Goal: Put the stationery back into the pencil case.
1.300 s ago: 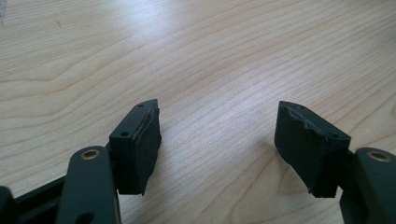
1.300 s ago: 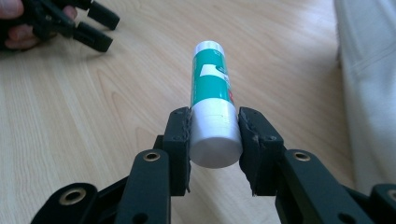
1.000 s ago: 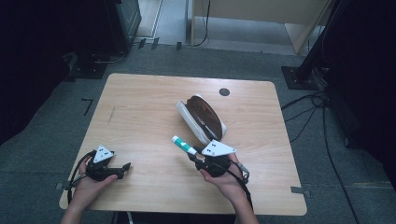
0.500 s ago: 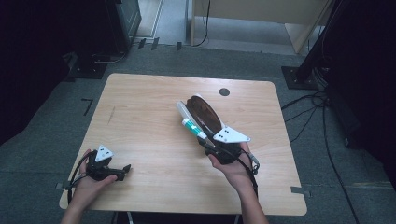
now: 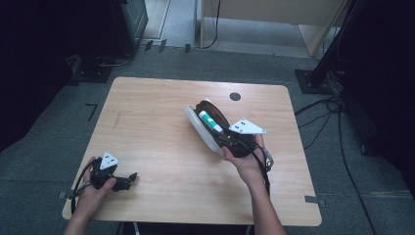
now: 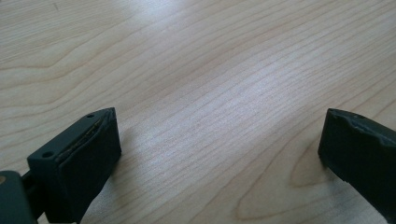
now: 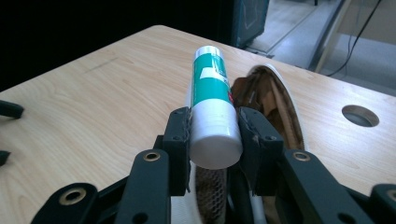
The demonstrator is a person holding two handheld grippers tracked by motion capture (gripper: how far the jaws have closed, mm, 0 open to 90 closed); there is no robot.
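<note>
The right gripper (image 7: 214,135) has its black jaws clamped on a tube (image 7: 212,107), a smooth white cylinder with a teal label band and a flat round end facing the camera; in the high view the right gripper (image 5: 230,139) sits right of centre, with the tube (image 5: 211,122) slanting up and left over a pouch (image 5: 205,122). The pouch (image 7: 266,100) is an oval case with a white rim and a brown lining; dark mesh shows below the jaws in the right gripper view, and its lower part is hidden behind them. The label's print is too small to read. The left gripper (image 5: 120,180) rests at the lower left of the high view; in its own view the left gripper (image 6: 219,144) has its matte, blocky jaws spread wide over bare table (image 6: 210,70), pale wood with wavy grain. The right jaw is cut off by the frame edge. A round hole (image 7: 359,115) pierces the tabletop at the right.
</note>
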